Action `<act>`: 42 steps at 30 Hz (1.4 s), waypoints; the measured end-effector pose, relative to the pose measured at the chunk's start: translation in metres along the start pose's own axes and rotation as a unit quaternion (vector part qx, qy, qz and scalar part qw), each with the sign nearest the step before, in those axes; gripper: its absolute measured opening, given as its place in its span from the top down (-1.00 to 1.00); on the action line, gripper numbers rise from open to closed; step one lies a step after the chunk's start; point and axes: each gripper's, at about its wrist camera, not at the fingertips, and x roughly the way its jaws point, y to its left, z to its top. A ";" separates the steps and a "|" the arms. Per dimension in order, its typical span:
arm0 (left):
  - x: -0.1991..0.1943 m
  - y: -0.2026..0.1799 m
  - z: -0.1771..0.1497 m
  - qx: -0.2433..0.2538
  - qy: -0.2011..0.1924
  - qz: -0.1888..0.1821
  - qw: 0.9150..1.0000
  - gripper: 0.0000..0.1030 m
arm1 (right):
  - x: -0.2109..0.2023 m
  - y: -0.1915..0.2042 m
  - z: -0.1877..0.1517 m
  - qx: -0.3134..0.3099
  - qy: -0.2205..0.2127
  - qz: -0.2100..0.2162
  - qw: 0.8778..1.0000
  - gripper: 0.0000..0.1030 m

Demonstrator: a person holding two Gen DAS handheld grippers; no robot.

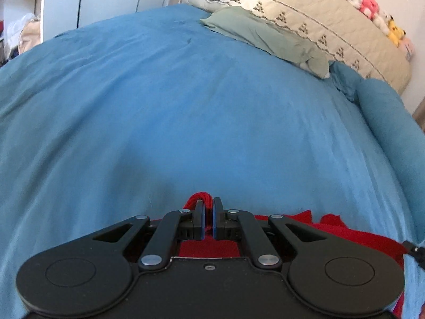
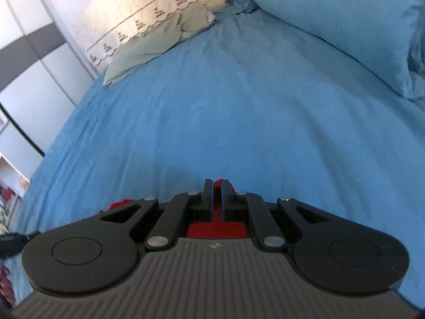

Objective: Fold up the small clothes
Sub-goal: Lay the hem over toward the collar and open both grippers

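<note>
We are looking at a red garment (image 1: 313,228), a soft knit-looking cloth. In the left wrist view it is bunching up between two closed fingers and spreading out to the right beneath them. In the right wrist view the same red garment (image 2: 216,226) is showing between the fingers and lying flat below.

free: blue bedspread (image 1: 186,101) ahead | blocked: green pillow (image 1: 265,34), blue pillow (image 2: 345,21) at far edge

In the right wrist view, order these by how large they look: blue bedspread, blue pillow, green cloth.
1. blue bedspread
2. blue pillow
3. green cloth, which lies farther away, so its true size is unsure.
</note>
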 end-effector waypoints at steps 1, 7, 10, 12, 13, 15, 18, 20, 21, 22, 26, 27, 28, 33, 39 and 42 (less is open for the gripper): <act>-0.004 0.000 -0.003 0.009 -0.005 0.005 1.000 0.79 | 0.000 0.003 -0.002 -0.013 -0.003 -0.004 1.000 0.43; -0.035 -0.026 -0.015 0.100 -0.062 0.049 0.992 -1.00 | -0.031 0.030 -0.017 -0.102 -0.060 -0.021 0.993 -1.00; -0.035 -0.042 -0.033 0.151 -0.027 0.025 0.988 -1.00 | -0.039 0.047 -0.033 -0.159 -0.055 -0.010 0.986 -1.00; -0.030 -0.051 -0.048 0.179 -0.006 -0.005 0.984 -1.00 | -0.036 0.056 -0.049 -0.195 -0.040 0.003 0.980 -1.00; -0.025 -0.056 -0.056 0.192 0.007 -0.018 0.981 -1.00 | -0.031 0.059 -0.055 -0.206 -0.029 0.007 0.978 -1.00; -0.012 -0.063 -0.069 0.209 0.027 -0.028 0.977 -1.00 | -0.019 0.062 -0.069 -0.223 -0.011 0.014 0.975 -1.00; 0.013 -0.059 -0.082 0.220 0.041 0.006 0.975 -1.00 | -0.004 0.055 -0.085 -0.229 0.004 0.001 0.973 -1.00; 0.022 -0.044 -0.083 0.204 0.045 0.025 0.978 -1.00 | 0.009 0.042 -0.088 -0.207 0.011 -0.028 0.978 -1.00; 0.023 -0.037 -0.083 0.192 0.041 0.022 0.980 -1.00 | 0.012 0.032 -0.090 -0.187 0.012 -0.036 0.982 -1.00; 0.020 -0.028 -0.083 0.178 0.035 0.010 0.983 -1.00 | 0.007 0.022 -0.096 -0.166 0.009 -0.027 0.986 -1.00; 0.018 -0.027 -0.086 0.205 0.037 0.008 0.978 -1.00 | 0.007 0.013 -0.099 -0.145 0.024 -0.025 0.989 -1.00; 0.015 -0.026 -0.086 0.207 0.040 0.012 0.977 -1.00 | 0.002 0.011 -0.100 -0.141 0.019 -0.022 0.990 -1.00; 0.008 -0.027 -0.086 0.205 0.044 0.020 0.978 -1.00 | -0.004 0.012 -0.097 -0.135 0.012 -0.026 0.990 -1.00; -0.037 -0.034 -0.072 0.186 0.008 0.062 0.981 -1.00 | -0.059 0.038 -0.085 -0.180 -0.045 -0.035 0.982 -1.00; -0.072 -0.026 -0.088 0.141 0.052 0.105 0.983 -1.00 | -0.123 0.072 -0.093 -0.181 -0.035 -0.065 0.981 -1.00; -0.088 -0.032 -0.108 0.148 0.073 0.095 0.982 -1.00 | -0.147 0.079 -0.113 -0.171 -0.014 -0.093 0.981 -1.00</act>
